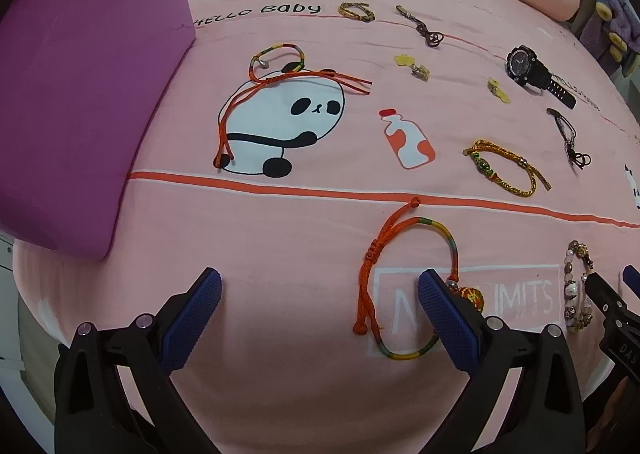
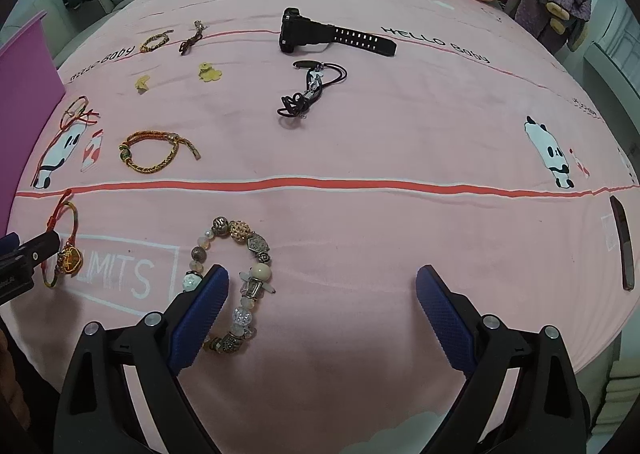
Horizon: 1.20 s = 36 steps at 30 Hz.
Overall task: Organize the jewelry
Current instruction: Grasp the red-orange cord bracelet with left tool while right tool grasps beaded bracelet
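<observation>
Sorting looks barely begun. Left gripper [image 1: 320,296] gapes wide, empty, over the orange-and-rainbow cord bracelet [image 1: 408,286] near the bed's [image 1: 280,238] front edge; right gripper [image 2: 322,288] likewise wide beside the chunky beaded bracelet [image 2: 240,274]. Next, probably: lower and pinch a strand.

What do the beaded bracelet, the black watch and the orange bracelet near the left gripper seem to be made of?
Beaded bracelet: mixed beads, probably glass, metal and ceramic; some are clear, some dull silver.
Black watch: matte strap with rows of holes, likely rubber or resin.
Orange bracelet: knotted cord, apparently satin thread, with a slight sheen.
</observation>
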Motion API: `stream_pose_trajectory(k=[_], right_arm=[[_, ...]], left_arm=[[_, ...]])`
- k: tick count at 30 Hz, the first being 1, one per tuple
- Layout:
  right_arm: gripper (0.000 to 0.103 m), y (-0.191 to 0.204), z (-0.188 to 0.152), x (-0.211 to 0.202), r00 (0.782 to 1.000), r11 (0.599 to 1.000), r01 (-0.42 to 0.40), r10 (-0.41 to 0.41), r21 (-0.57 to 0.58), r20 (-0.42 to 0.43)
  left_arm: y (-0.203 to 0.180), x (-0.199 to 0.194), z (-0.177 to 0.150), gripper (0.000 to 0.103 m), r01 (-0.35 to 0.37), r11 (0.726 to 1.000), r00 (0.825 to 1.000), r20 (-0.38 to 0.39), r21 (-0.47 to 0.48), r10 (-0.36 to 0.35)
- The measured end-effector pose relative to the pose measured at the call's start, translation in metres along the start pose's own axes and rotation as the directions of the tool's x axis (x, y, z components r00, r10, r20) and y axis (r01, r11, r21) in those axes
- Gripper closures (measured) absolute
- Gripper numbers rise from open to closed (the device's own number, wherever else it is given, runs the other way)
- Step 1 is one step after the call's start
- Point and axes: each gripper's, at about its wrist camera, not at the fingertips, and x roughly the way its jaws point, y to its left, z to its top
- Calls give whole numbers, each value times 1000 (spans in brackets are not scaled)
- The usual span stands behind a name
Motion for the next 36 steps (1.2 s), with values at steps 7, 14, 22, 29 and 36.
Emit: stream_pose_trajectory(k=[7,14,22,29,36], right_arm=[[12,0,0,15,999,1000,22,-23,-13,-24],[9,2,1,28,999,998,46,-47,-45,-24],[9,2,-1,31,999,999,36,-35,-32,24],[9,5,-1,31,998,998,53,-52,-39,23],[18,10,-4,27,999,997,37,-35,-67,31]], left_arm=[[-4,12,1,6,-7,1000,1000,-4,15,7],[-8,23,5,6,-26,999,1000,3,32,26],[-9,20,2,6,-19,999,999,42,43,17],[-16,12,-2,18,-17,998,997,72,58,13],[-28,5,-9,41,-17,997,994,109,76,9]])
